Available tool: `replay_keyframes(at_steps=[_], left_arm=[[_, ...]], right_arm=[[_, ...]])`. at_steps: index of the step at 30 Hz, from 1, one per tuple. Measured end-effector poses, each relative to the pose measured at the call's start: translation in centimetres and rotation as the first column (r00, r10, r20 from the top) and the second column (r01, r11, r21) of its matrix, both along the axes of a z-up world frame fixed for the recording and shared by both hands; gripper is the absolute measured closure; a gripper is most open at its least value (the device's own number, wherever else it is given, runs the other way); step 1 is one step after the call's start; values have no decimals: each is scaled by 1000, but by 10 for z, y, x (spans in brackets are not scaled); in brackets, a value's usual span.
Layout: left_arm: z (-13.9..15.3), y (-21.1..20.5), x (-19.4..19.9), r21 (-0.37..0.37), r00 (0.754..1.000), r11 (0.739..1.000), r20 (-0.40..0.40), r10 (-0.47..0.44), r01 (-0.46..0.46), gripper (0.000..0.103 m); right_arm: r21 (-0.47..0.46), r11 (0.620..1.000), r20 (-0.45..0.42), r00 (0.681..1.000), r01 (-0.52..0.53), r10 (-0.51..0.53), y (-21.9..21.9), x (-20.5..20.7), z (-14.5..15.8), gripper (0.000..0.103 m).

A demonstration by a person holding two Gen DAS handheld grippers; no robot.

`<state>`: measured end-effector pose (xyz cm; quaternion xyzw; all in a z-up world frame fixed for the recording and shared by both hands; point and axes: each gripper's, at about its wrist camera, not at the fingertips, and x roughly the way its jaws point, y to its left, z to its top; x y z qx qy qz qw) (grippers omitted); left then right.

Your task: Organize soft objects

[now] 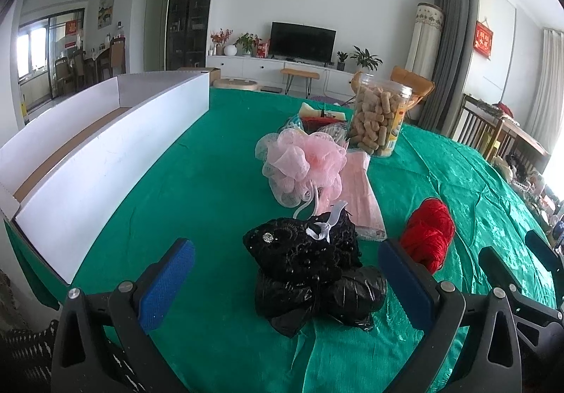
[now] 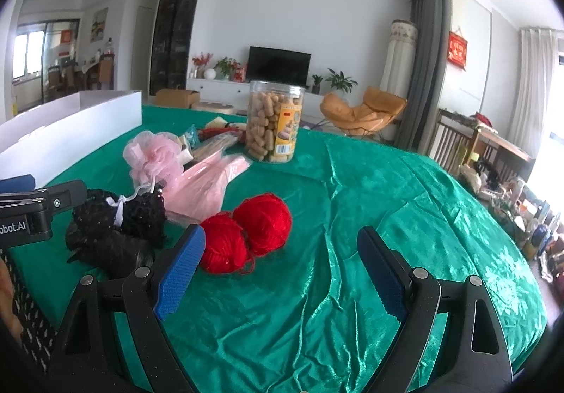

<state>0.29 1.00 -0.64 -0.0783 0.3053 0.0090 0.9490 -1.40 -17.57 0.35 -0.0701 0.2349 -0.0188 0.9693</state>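
yarn (image 2: pixel 246 237) red | loofah (image 1: pixel 303 163) pink | tablecloth (image 2: pixel 352 252) green, sheen

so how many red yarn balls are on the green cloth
2. One red yarn ball lies just ahead of the right gripper's left finger; the other red yarn ball touches it on its right. The left wrist view shows one red mass only.

Bright daylight from the right; satin glare, soft shadows, fisheye-warped dark corners.

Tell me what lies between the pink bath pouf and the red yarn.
A flat pink plastic packet lies between pink bath pouf and red yarn, on both wrist views.
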Motion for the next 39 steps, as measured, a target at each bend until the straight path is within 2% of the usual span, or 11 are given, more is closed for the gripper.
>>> replay_keyframes(at_steps=[39], left_arm=[[-5,5,4,-26,999,1000,-48,0,-1,0]], right_arm=[[24,1000,-55,998,-10,11,4,4,-11,13]])
